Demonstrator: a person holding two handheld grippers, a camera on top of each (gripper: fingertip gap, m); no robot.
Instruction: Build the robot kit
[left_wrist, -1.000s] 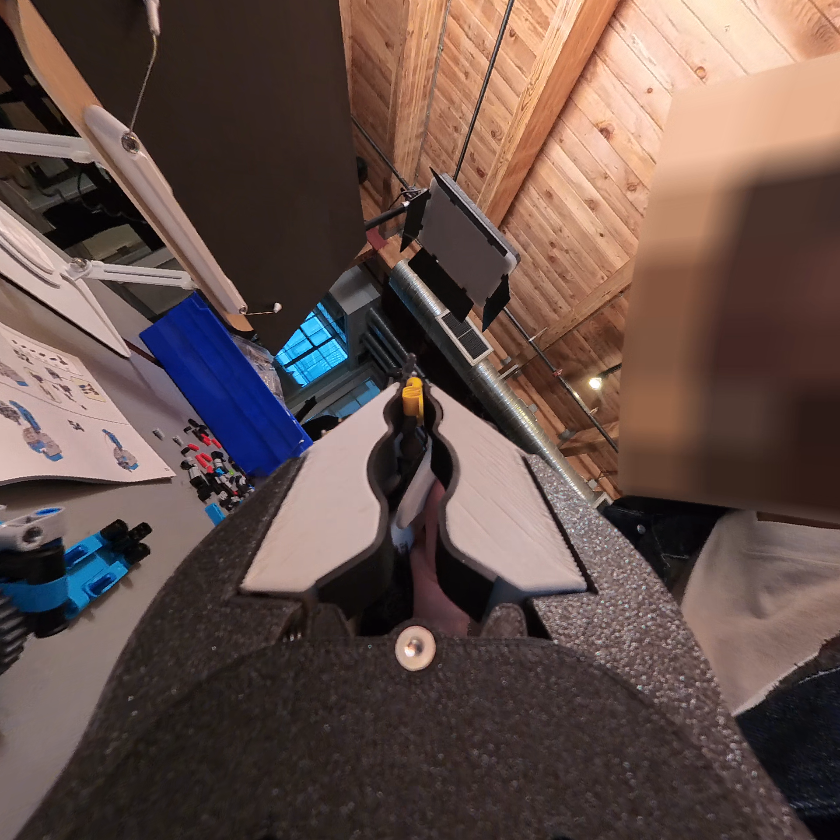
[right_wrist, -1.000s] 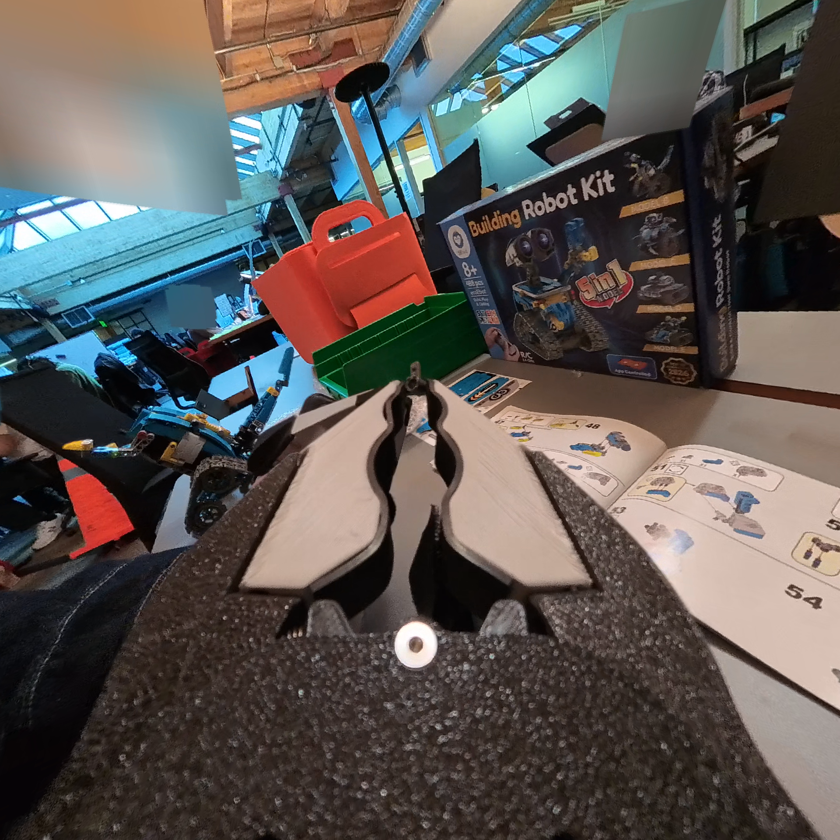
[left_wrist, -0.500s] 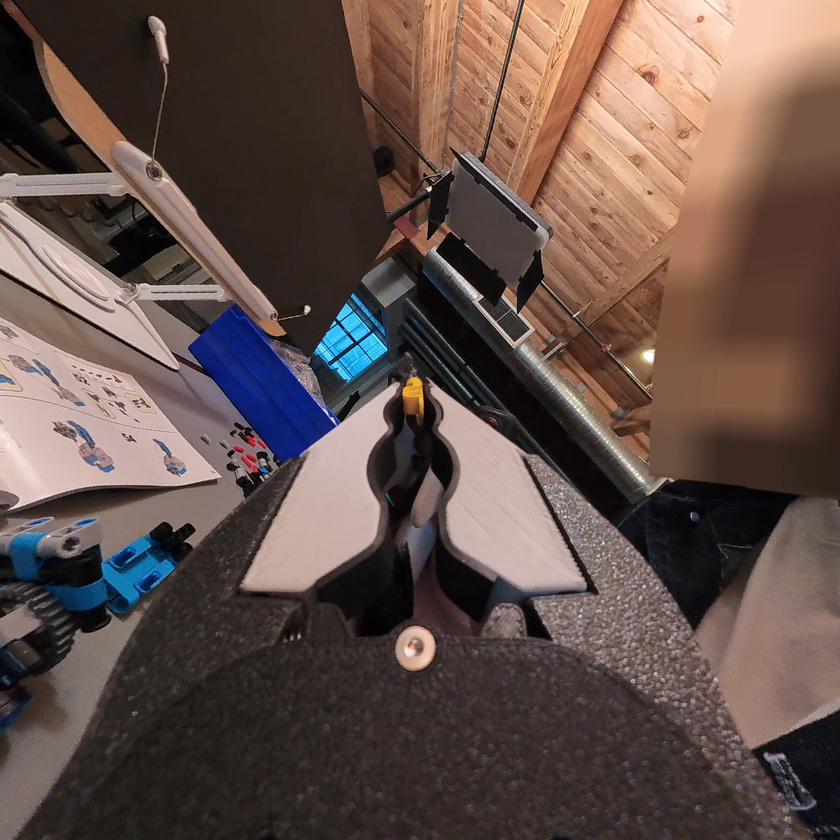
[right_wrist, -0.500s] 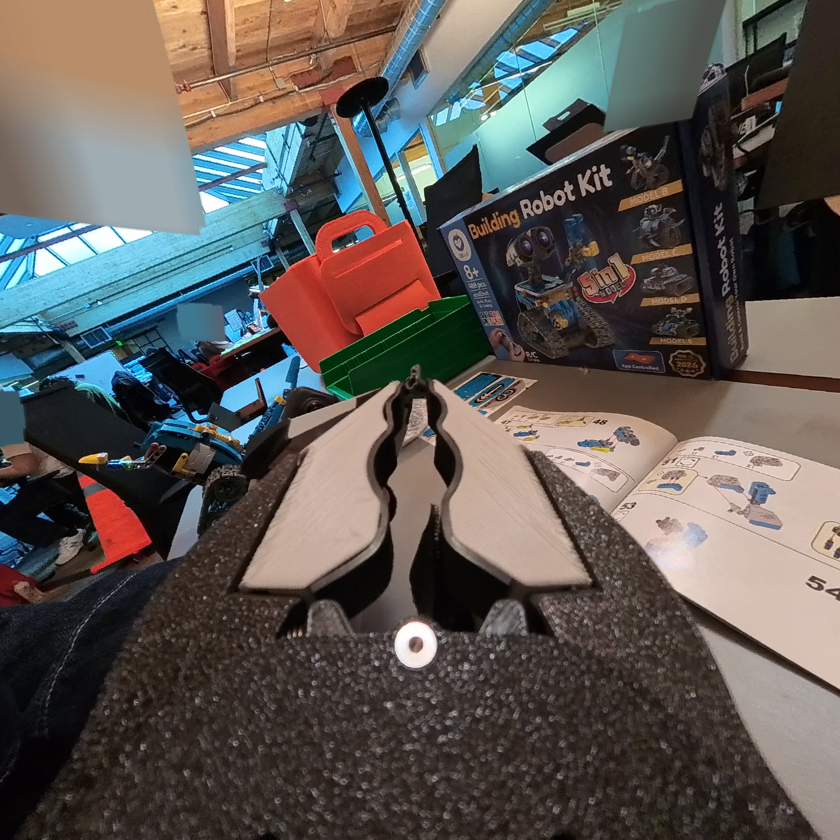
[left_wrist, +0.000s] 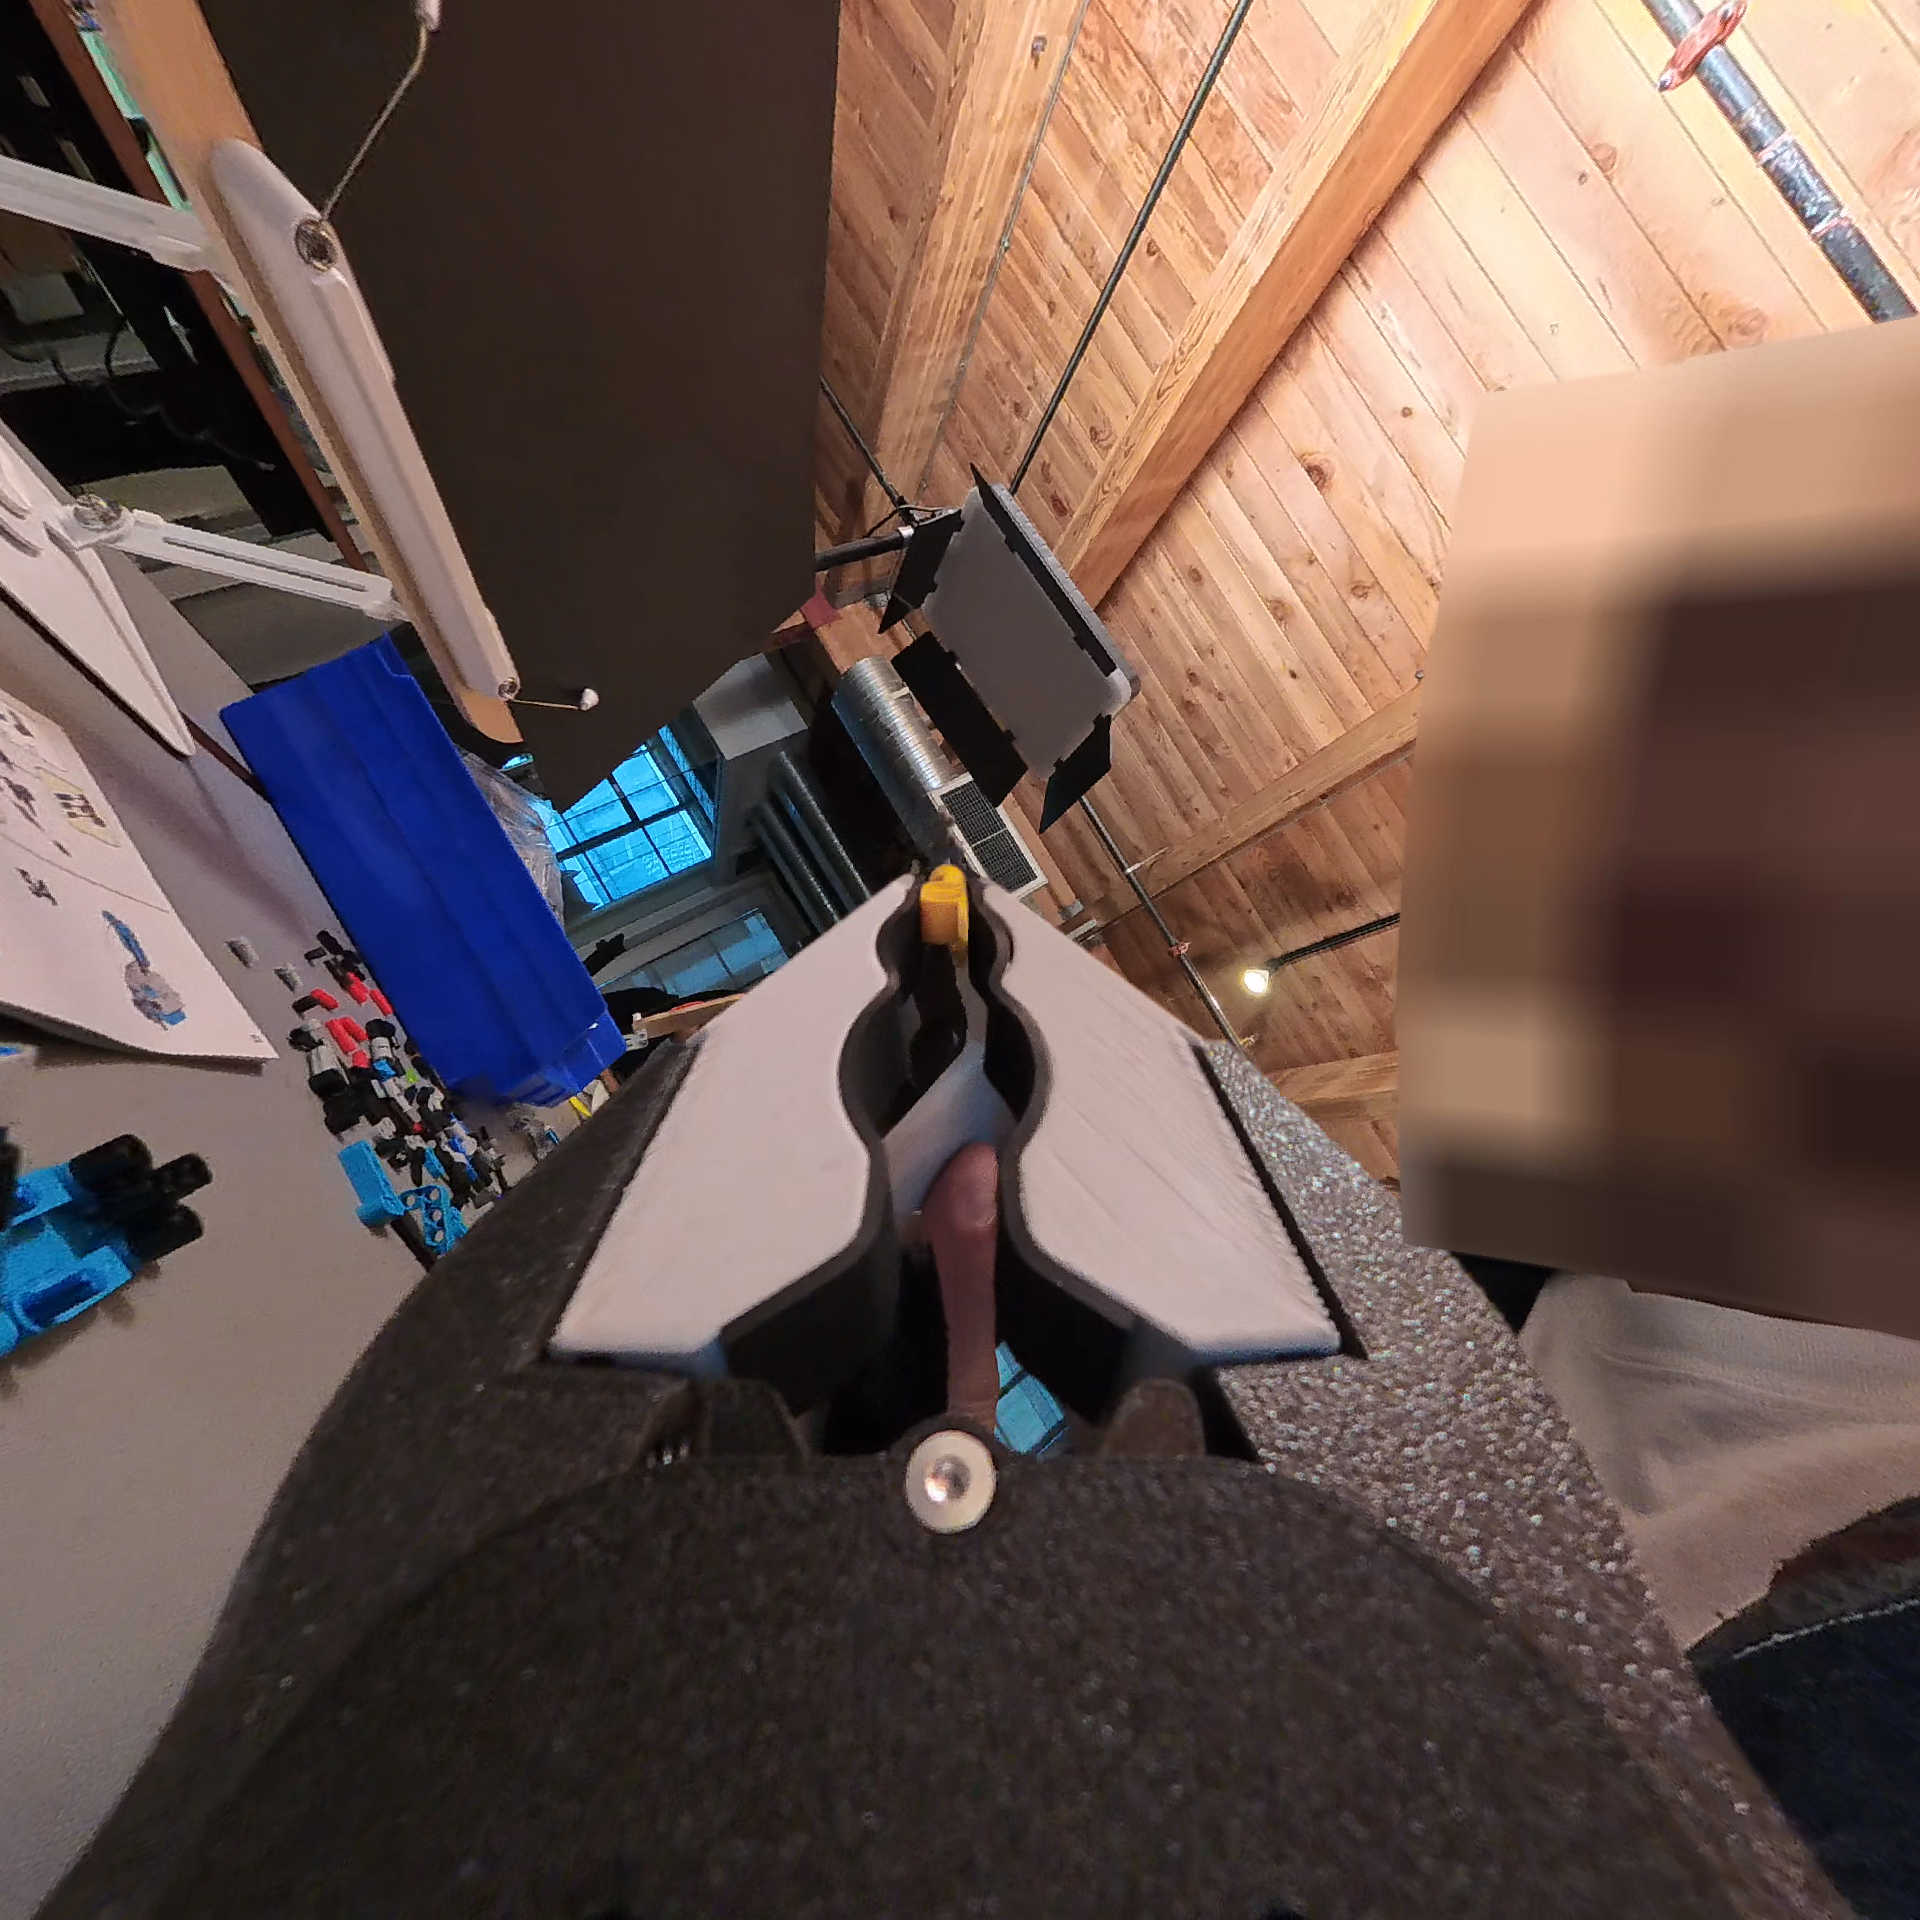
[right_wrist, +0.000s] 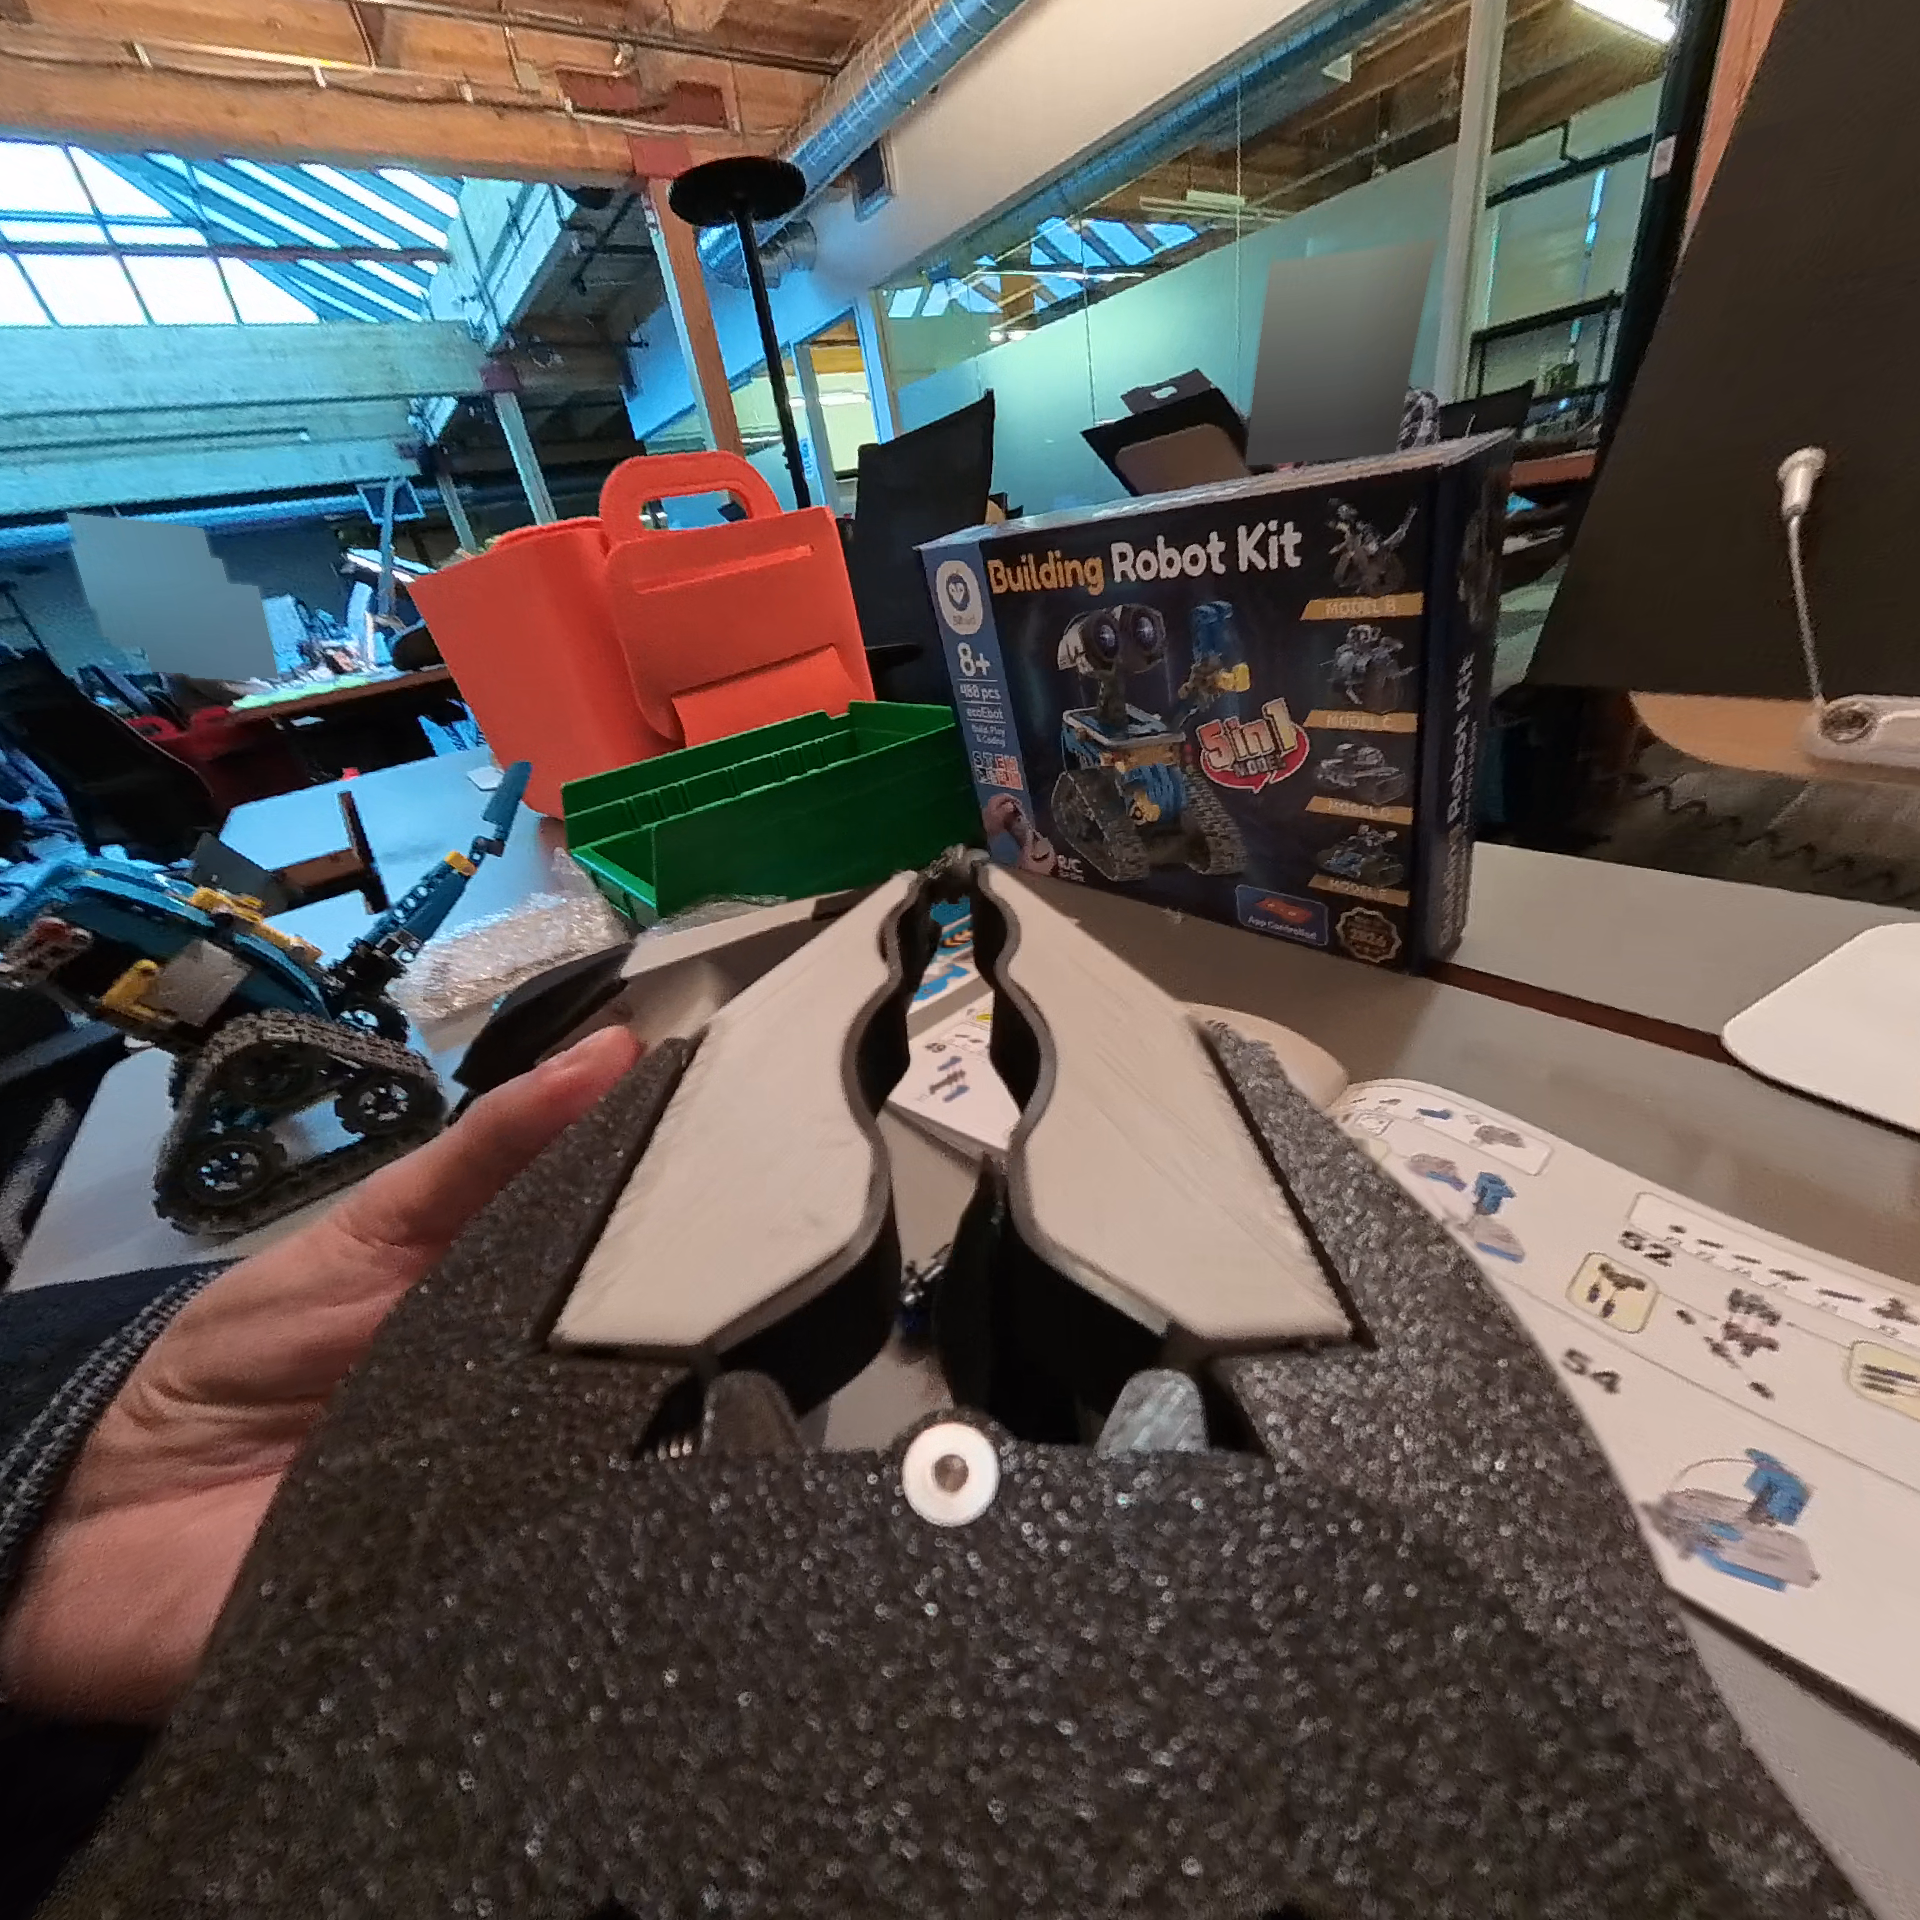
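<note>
my left gripper (left_wrist: 943, 896) is tilted up toward the wood ceiling (left_wrist: 1299, 312), its jaws clenched on a small yellow piece (left_wrist: 943, 906) at the tips. a grey part and a finger (left_wrist: 966, 1236) show in the gap behind the tips; i cannot tell what the grey part belongs to. to the left, on the grey table (left_wrist: 156, 1455), lie blue parts (left_wrist: 73, 1247), then a scatter of small black, red and blue pieces (left_wrist: 384, 1081), a booklet (left_wrist: 94, 935), and a blue bin (left_wrist: 416, 883) farther back. a light panel (left_wrist: 1013, 634) hangs overhead.

my right gripper (right_wrist: 951, 868) is level above the table (right_wrist: 1558, 935), jaws closed at the tips on something small and dark; i cannot tell what it is. a hand (right_wrist: 260, 1299) lies open just left of the gripper body. an open booklet (right_wrist: 1610, 1299) lies to the right. a tracked model (right_wrist: 208, 1039) stands on the left. beyond the tips sit a green bin (right_wrist: 769, 810), an orange case (right_wrist: 644, 644) behind it, and a kit box (right_wrist: 1216, 707) upright to the right.
</note>
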